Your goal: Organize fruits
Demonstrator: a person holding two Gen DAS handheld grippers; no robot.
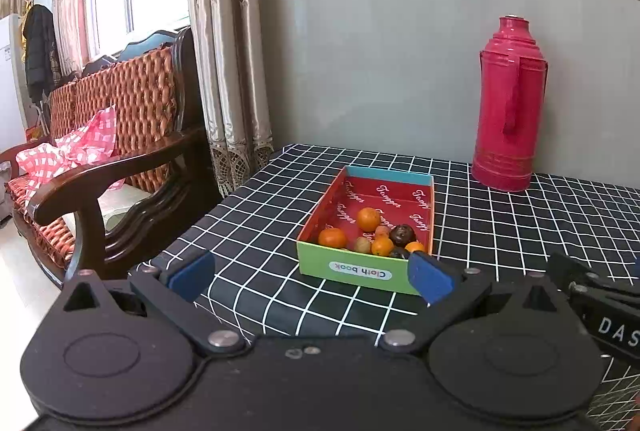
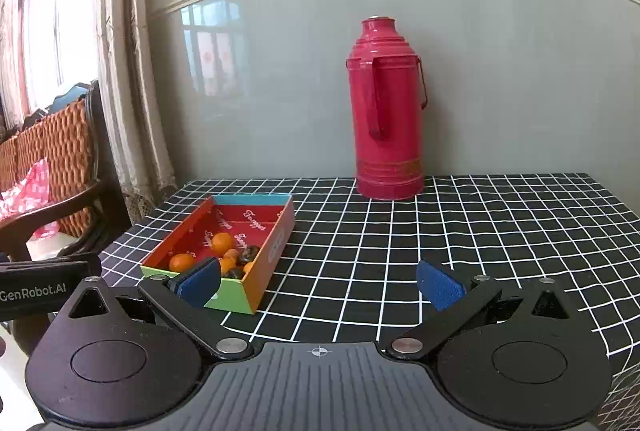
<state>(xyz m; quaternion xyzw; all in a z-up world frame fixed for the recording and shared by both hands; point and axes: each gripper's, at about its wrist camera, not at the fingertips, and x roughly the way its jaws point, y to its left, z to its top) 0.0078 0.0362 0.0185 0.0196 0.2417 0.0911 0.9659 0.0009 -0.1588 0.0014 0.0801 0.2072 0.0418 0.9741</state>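
Observation:
A shallow cardboard box [image 1: 352, 271] with a red inside and green front wall sits on the black checked tablecloth [image 1: 256, 231]. In its near end lie several small fruits: oranges [image 1: 368, 219], a brownish-green one [image 1: 363, 244] and a dark one [image 1: 403, 234]. The box also shows in the right wrist view [image 2: 272, 251]. My left gripper [image 1: 310, 277] is open and empty, just in front of the box. My right gripper [image 2: 320, 285] is open and empty, to the right of the box, above the cloth.
A tall red thermos [image 1: 510, 111] stands at the back of the table against the grey wall, also in the right wrist view [image 2: 386, 111]. A wooden sofa [image 1: 112, 159] with a pink checked cloth stands left of the table. Curtains [image 1: 228, 71] hang behind it.

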